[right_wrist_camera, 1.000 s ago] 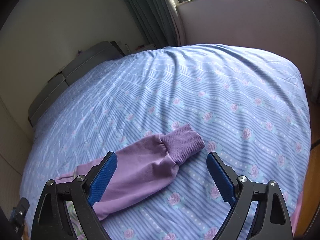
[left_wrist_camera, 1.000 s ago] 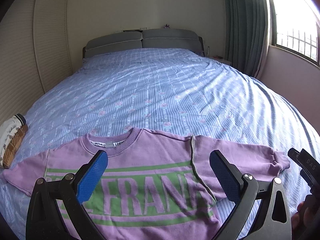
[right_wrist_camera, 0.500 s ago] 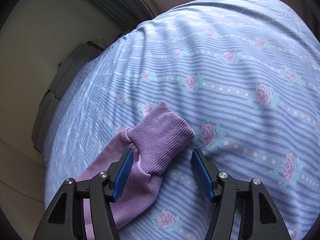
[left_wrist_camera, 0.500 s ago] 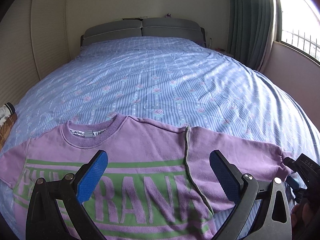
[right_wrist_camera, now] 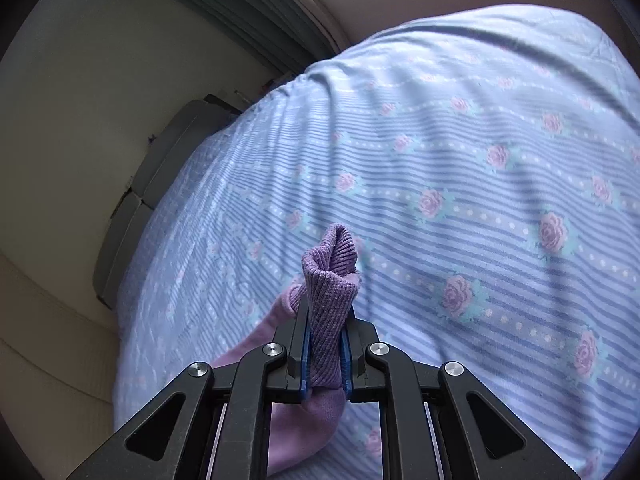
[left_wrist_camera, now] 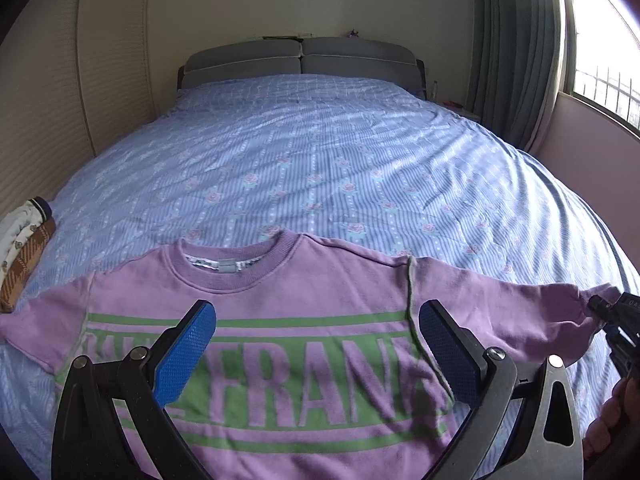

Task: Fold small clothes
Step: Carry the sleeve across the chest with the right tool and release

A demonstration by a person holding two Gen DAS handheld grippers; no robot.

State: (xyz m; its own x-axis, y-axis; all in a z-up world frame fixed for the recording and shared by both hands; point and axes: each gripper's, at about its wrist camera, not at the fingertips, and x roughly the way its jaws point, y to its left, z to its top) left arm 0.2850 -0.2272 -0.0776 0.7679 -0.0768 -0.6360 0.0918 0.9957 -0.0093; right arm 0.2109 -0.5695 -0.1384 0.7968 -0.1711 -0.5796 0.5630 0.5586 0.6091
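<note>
So the purple sweatshirt point(left_wrist_camera: 280, 344) was lying flat, front up, near the foot end of the bed point(left_wrist_camera: 320, 168), neck toward the headboard point(left_wrist_camera: 300, 60) and both sleeves stretched out sideways. Green stripes and big purple letters ran across the chest.

The left gripper point(left_wrist_camera: 316, 344) hung just over the chest print with its blue pads wide apart, and nothing was between them, only the shirt lying underneath. Whether it actually touched the fabric, I couldn't tell.

The right gripper point(right_wrist_camera: 326, 344) was the busy one. Its jaws had just been closing, and they were pinched tight on the ribbed cuff point(right_wrist_camera: 330, 280) of the sleeve on that side, with the cuff bunched up and poking out past the fingertips. The rest of that sleeve trailed back under the tool onto the blue rose-print bedspread point(right_wrist_camera: 480, 160). In the left view you could see that same gripper at the far right edge, right at the sleeve end, with a bit of the person's hand point(left_wrist_camera: 608, 420) below it.

A folded pile of other clothes point(left_wrist_camera: 24, 248) sat at the left edge of the bed, well apart from the sweatshirt.
</note>
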